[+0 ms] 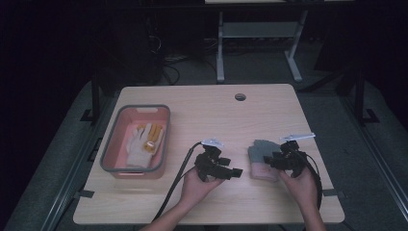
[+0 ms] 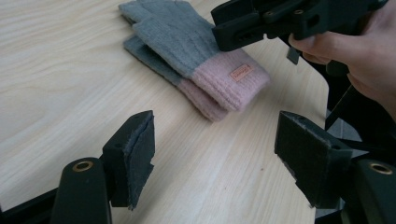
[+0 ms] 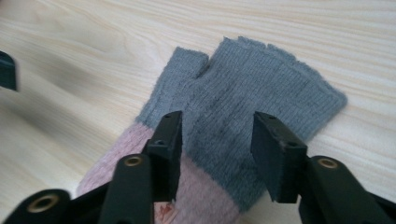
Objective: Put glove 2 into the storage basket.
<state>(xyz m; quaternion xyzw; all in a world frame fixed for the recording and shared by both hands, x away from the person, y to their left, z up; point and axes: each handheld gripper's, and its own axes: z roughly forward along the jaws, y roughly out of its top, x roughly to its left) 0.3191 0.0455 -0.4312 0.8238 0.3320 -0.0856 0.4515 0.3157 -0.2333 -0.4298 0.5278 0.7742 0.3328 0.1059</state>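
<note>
Plainly, some of this is hard to read: in the high view the room behind the table [image 1: 202,110] is dark, the pale and yellow gloves [image 1: 144,142] in the pink bin [image 1: 118,163] show little detail, and the right gripper [image 1: 275,160] covers part of the grey and pink gloves [image 1: 261,153], so how its jaws stand cannot be told from above. In the right gripper view the pink cuffs are cut off by the bottom edge and partly hidden behind the black jaws, and in the left gripper view the far fingertips of the gloves [image 2: 196,51] run out of the top edge, while the right gripper [image 2: 224,32] crosses over them. The gloves [image 3: 252,98] lie stacked flat near the table's right front edge, grey finger ends pointing away from the person, well apart from the bin at the left. The right gripper [image 3: 217,154] hangs just over them with its jaws spread about halfway, the knit showing between the pads and neither pad pressing it. The left gripper [image 1: 230,172] sits just left of the gloves, level above the wood; its jaws [image 2: 215,158] stand wide apart with bare table between them, holding and touching nothing.
</note>
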